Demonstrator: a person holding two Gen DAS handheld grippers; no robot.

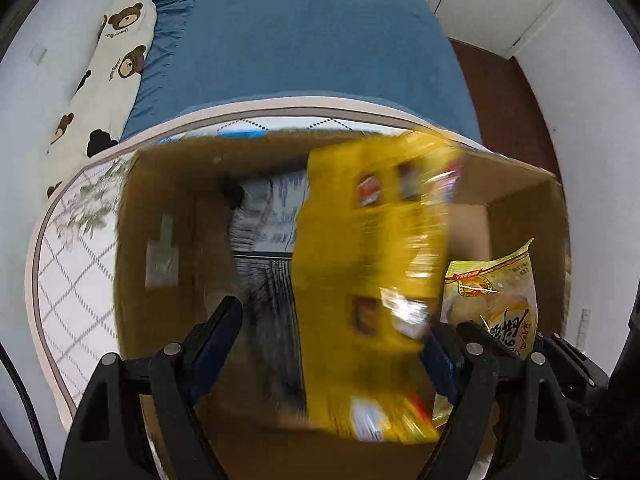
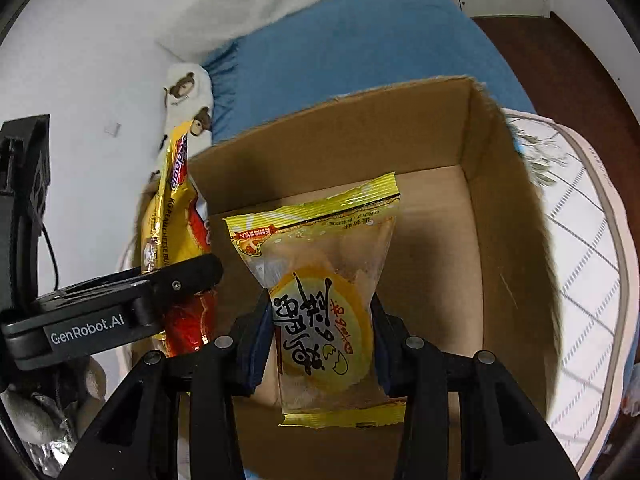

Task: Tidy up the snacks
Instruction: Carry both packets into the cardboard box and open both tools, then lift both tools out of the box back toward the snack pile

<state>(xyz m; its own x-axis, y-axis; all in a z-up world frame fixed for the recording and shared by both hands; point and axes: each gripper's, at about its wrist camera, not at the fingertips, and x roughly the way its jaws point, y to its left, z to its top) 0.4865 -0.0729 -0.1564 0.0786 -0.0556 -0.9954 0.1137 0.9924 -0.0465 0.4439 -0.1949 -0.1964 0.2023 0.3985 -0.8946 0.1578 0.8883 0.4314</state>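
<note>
Cardboard box (image 2: 516, 216) stands open-topped on a round table (image 2: 592, 264) with a white grid-pattern top and pale rim; the table edge curves close round the box on both sides. Beyond it a blue bedspread (image 1: 304, 36), a bear-print pillow (image 1: 116, 52) along the white wall, dark floor at the far right.

Right gripper (image 2: 320, 332): jaws closed on the egg-cake packet (image 2: 320, 280), a clear packet with yellow ends, pads pressing both its sides at the lower half. Packet hangs upright over the box interior, its top seal toward the far wall. Box floor beneath it is bare brown card with open room to the right as far as the tall right wall. Near wall of the box lies just under the gripper fingers.

Left gripper (image 1: 332, 344): jaws stand wide. The big yellow snack bag (image 1: 372, 272) is between them, pressed against the right finger; the left finger (image 1: 218, 332) stands clear of it with a gap. In the right wrist view one black finger crosses the bag's face and the bag looks gripped at its side. Bag is motion-blurred, hanging over the left part of the box near its left wall.

The two packets hang side by side, close but apart. Box rim is ragged at the far corner
</note>
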